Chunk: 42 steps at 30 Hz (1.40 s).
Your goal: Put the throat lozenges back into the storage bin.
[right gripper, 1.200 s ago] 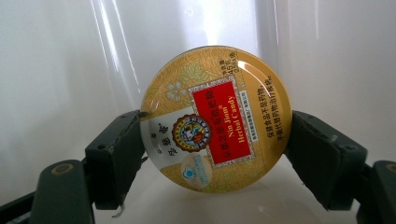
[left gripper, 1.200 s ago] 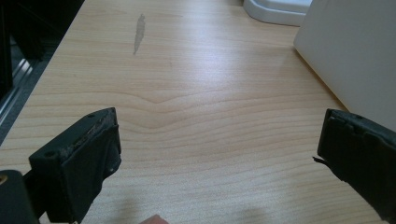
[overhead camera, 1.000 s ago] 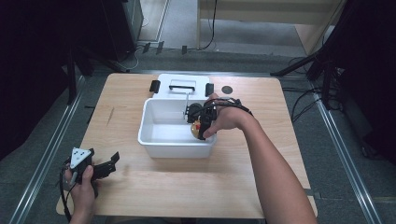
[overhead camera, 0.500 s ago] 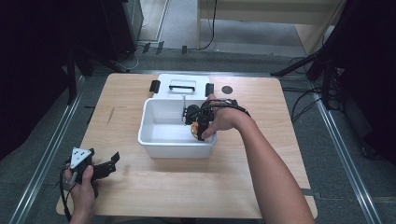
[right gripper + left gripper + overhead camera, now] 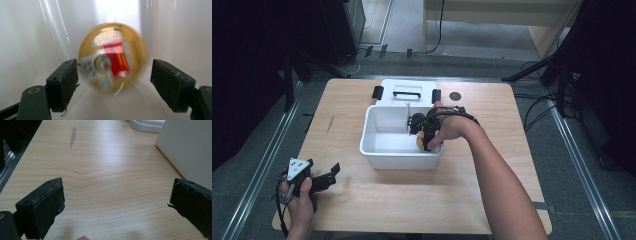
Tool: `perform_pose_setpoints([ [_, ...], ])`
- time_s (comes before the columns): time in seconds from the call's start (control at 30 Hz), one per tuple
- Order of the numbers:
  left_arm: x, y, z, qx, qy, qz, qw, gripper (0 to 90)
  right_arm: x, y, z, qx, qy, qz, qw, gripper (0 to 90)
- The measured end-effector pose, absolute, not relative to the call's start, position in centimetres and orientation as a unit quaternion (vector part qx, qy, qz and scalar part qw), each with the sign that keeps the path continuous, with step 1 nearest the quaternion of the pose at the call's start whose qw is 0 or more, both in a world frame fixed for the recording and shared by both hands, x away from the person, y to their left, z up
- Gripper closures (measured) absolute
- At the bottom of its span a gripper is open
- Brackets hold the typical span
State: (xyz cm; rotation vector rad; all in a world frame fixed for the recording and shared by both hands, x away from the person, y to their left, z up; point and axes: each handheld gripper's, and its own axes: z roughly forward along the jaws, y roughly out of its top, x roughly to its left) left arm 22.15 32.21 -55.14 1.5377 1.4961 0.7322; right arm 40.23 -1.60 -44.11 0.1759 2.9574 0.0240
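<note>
Label: red patch with pale marks on the round gold tin (image 5: 112, 56) – blurred, unreadable
Tin: inside the white bin (image 5: 382, 156), between the right gripper (image 5: 113, 82) jaws – gap at one side
Left gripper (image 5: 116, 202): jaws wide apart over the table (image 5: 105, 170)

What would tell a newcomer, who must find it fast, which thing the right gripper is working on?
On the wooden table stands a white bin. Inside, at its right end, the right gripper reaches down around a round yellow tin with a red label. Nothing else in the bin has colour.
</note>
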Motion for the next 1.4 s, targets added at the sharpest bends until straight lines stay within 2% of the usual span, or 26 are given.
perform_pose_setpoints([
  [0.17, 22.1, 32.2, -55.1, 0.615, 0.598, 0.291, 0.423, 0.0, 40.3, -1.8, -44.1, 0.061, 0.994, 0.004, 0.091, 22.6],
  [0.3, 22.2, 32.2, -55.1, 0.615, 0.598, 0.292, 0.423, 0.0, 40.2, -2.1, -44.0, 0.061, 0.994, 0.007, 0.093, 30.0],
  [0.37, 22.2, 32.2, -55.1, 0.615, 0.598, 0.291, 0.423, 0.0, 40.3, -2.1, -43.9, 0.058, 0.994, 0.01, 0.092, 30.8],
  [0.57, 22.2, 32.2, -55.1, 0.615, 0.598, 0.291, 0.424, 0.0, 40.2, -2.3, -43.3, 0.054, 0.994, 0.03, 0.091, 43.1],
  [0.73, 22.2, 32.2, -55.1, 0.615, 0.598, 0.291, 0.424, 0.0, 40.2, -2.2, -42.3, 0.058, 0.994, 0.059, 0.078, 57.2],
  [0.8, 22.2, 32.2, -55.1, 0.613, 0.599, 0.291, 0.425, 0.0, 40.1, -2.2, -42.0, 0.058, 0.994, 0.067, 0.071, 58.8],
  [1.03, 22.2, 32.2, -55.2, 0.614, 0.598, 0.292, 0.425, 0.0, 39.6, -2.2, -41.1, 0.053, 0.992, 0.081, 0.077, 51.3],
  [1.2, 22.2, 32.2, -55.1, 0.614, 0.598, 0.292, 0.424, 0.0, 39.0, -2.8, -39.9, 0.069, 0.989, 0.094, 0.085, 36.4],
  [1.4, 22.2, 32.2, -55.1, 0.615, 0.598, 0.292, 0.423, 0.0, 38.6, -3.6, -38.8, 0.082, 0.987, 0.103, 0.091, 23.7],
])
